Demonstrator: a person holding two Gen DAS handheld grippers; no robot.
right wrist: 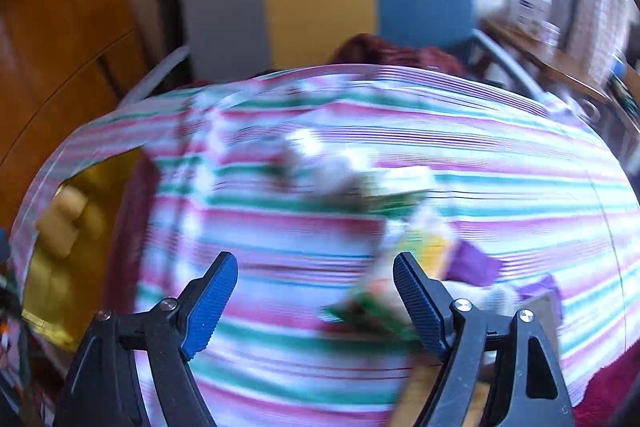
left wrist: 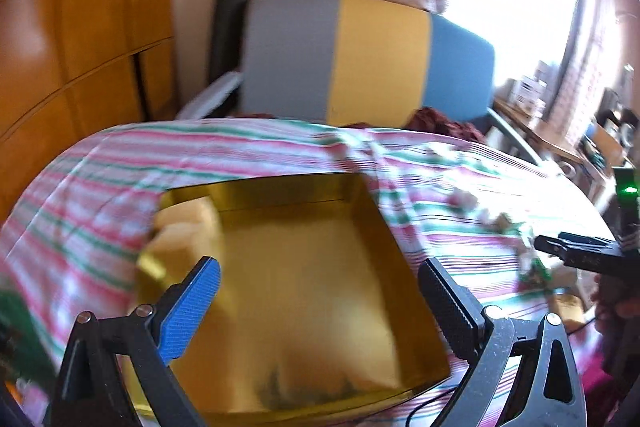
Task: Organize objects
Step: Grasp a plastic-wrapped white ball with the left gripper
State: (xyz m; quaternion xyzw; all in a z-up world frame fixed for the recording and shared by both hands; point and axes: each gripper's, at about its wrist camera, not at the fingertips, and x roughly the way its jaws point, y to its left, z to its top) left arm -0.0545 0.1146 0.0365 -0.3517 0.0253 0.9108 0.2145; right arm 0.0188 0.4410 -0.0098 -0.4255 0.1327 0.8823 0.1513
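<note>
Left wrist view: the left gripper (left wrist: 320, 291) is held wide open above the gold box (left wrist: 304, 291), with nothing between its fingers. The box is set on the striped cloth (left wrist: 100, 187). A pale yellow lump (left wrist: 184, 231) is seen in the box's far left corner. To the right of the box, blurry small packets (right wrist: 384, 211) are scattered on the cloth, and the right gripper (right wrist: 316, 291) is held open and empty over them. Beyond the box, a grey, yellow and blue chair (left wrist: 360, 59) is seen.
</note>
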